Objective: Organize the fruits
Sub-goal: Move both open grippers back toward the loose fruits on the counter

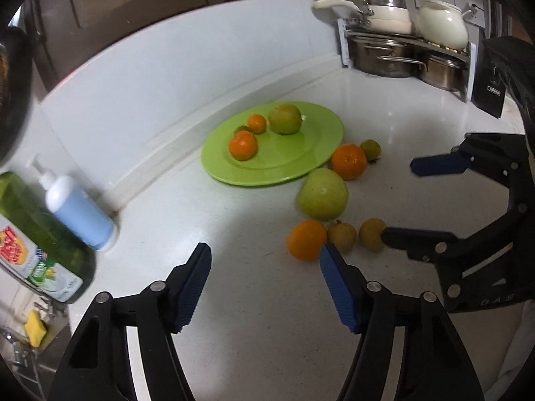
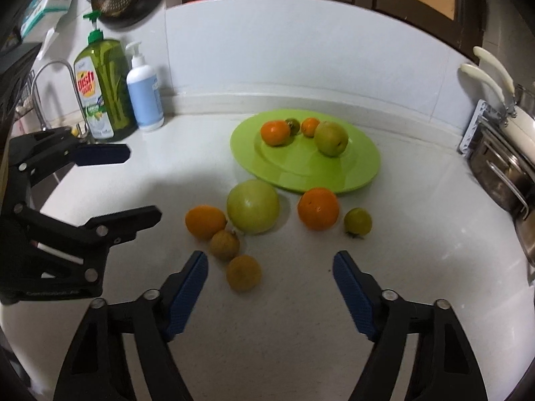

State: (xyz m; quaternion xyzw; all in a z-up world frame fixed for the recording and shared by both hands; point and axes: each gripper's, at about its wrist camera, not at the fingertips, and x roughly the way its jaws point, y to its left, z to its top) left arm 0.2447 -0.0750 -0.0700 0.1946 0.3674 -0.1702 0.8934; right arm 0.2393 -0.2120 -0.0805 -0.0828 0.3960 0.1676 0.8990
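A green plate (image 1: 321,140) (image 2: 334,173) near the wall carries two oranges, a green apple and a small dark fruit. On the counter in front of it lie a large green apple (image 1: 322,193) (image 2: 253,206), an orange (image 1: 348,161) (image 2: 318,209), a small green fruit (image 2: 357,221), a yellow-orange fruit (image 1: 306,239) (image 2: 205,222) and two small brown fruits (image 2: 224,244) (image 2: 243,273). My left gripper (image 1: 265,254) (image 2: 142,183) is open and empty, just left of the loose fruit. My right gripper (image 2: 269,259) (image 1: 399,200) is open, with the nearest brown fruit between its fingers, untouched.
A green dish soap bottle (image 2: 102,90) and a white-and-blue pump bottle (image 2: 144,97) stand at the back left beside a tap (image 2: 50,77). A rack of steel pots and white cookware (image 1: 401,43) fills the back right corner. White counter lies in front of the fruit.
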